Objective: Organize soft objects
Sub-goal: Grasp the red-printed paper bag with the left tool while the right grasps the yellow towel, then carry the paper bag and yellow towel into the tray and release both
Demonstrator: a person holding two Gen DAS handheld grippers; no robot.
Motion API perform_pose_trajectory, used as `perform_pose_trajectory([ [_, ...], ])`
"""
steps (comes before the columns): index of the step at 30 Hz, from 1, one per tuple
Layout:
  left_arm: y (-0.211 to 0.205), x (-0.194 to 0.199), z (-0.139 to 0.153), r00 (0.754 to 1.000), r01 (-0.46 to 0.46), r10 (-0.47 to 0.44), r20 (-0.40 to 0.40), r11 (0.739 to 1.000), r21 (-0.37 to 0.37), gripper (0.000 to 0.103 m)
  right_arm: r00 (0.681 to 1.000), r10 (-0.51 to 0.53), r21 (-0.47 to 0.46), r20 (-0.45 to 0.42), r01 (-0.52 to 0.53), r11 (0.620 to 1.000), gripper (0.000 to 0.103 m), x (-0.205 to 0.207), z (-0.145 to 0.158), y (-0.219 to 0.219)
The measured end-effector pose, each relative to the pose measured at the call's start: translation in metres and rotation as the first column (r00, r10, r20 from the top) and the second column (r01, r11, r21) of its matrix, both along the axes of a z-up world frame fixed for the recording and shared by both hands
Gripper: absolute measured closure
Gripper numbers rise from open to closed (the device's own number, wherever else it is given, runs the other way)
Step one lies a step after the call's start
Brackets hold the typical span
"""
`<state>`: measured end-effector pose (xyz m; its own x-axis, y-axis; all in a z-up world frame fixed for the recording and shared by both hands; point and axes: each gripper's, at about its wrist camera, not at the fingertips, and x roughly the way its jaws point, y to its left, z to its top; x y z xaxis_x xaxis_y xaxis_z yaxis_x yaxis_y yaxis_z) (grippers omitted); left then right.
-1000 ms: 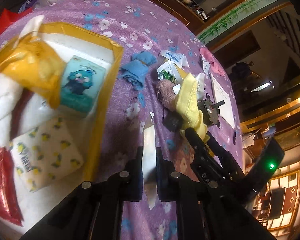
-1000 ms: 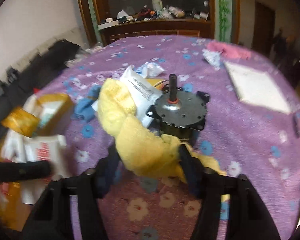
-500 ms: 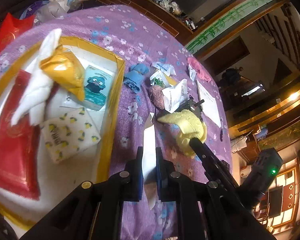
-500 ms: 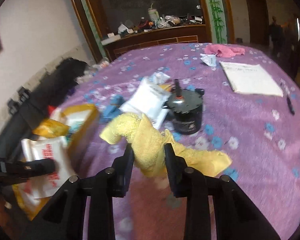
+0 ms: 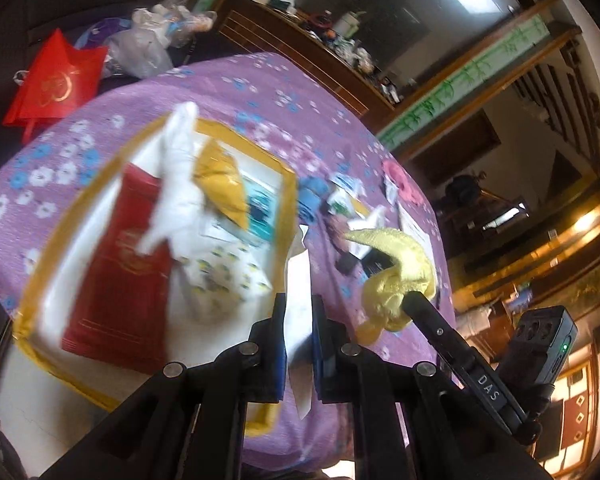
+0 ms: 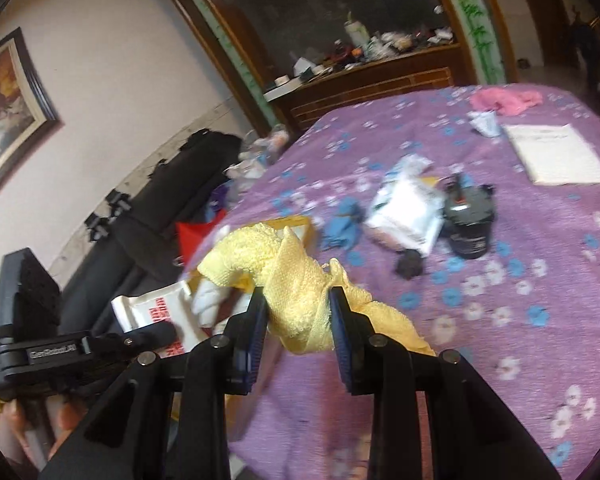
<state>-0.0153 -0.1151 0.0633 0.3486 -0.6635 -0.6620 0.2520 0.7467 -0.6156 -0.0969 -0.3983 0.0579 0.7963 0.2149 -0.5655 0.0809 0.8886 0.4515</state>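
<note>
ur right gripper [image 6: 298, 312] has its jaws clamped on the yellow towel [image 6: 296, 280], bunched up and held off the purple flowered desk [image 6: 500, 280], w/ the loose end trailing down to the cloth. ur left gripper [image 5: 298, 312] has its jaws closed tight on a thin white paper strip [image 5: 298, 280], just beside the yellow-rimmed tray [image 5: 40, 272]. tray holds a red packet [image 5: 116, 280], white cloth [image 5: 176, 184], yellow pouch [image 5: 220, 184]. blue cloth [image 6: 342, 224] and a motor [image 6: 468, 220] sit further back on the desk.
</note>
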Motion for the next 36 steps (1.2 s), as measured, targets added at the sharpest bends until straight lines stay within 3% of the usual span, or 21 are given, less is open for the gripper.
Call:
perform_pose_trajectory([
  [9,0.015,0.021,-0.028,0.999,0.005,-0.002,-0.043,0.998,0.069,0.094,0.989,0.145,0.097,-0.039,-0.141,0.985,0.073,0.064,-0.011,0.046],
  [18,0.019,0.016,-0.055,0.998,0.001,0.007,-0.058,0.991,0.137,0.093,0.977,0.198,-0.043,-0.078,-0.202,0.978,0.070,0.093,-0.030,0.096],
  [21,0.016,0.012,-0.050,1.000,-0.026,0.025,0.008,0.977,0.213,0.067,0.975,0.199,-0.056,-0.094,-0.205,0.977,0.064,0.092,-0.038,0.098],
  [22,0.016,0.012,-0.048,0.999,-0.040,0.034,0.032,0.973,0.229,0.047,0.974,0.211,-0.055,-0.078,-0.215,0.975,0.064,0.088,-0.037,0.099],
  [23,0.017,0.009,-0.046,0.997,-0.060,0.047,0.062,0.968,0.242,0.037,0.973,0.221,-0.061,-0.066,-0.225,0.972,0.061,0.085,-0.035,0.099],
  [25,0.016,0.006,-0.044,0.994,-0.073,0.050,0.096,0.965,0.252,0.034,0.973,0.229,-0.072,-0.034,-0.231,0.970,0.052,0.074,-0.029,0.095],
  [27,0.010,-0.001,-0.043,0.992,-0.046,0.009,0.127,0.957,0.288,0.030,0.975,0.222,-0.080,0.001,-0.221,0.972,0.036,0.065,-0.024,0.089],
  [31,-0.009,-0.012,-0.041,0.983,0.066,-0.124,0.136,0.928,0.368,0.029,0.978,0.206,-0.007,0.026,-0.206,0.979,0.035,0.052,-0.024,0.065],
  [36,-0.025,-0.028,-0.026,0.965,0.136,-0.205,0.166,0.926,0.353,0.029,0.989,0.142,0.060,0.036,-0.144,0.988,0.034,0.034,-0.032,0.022],
])
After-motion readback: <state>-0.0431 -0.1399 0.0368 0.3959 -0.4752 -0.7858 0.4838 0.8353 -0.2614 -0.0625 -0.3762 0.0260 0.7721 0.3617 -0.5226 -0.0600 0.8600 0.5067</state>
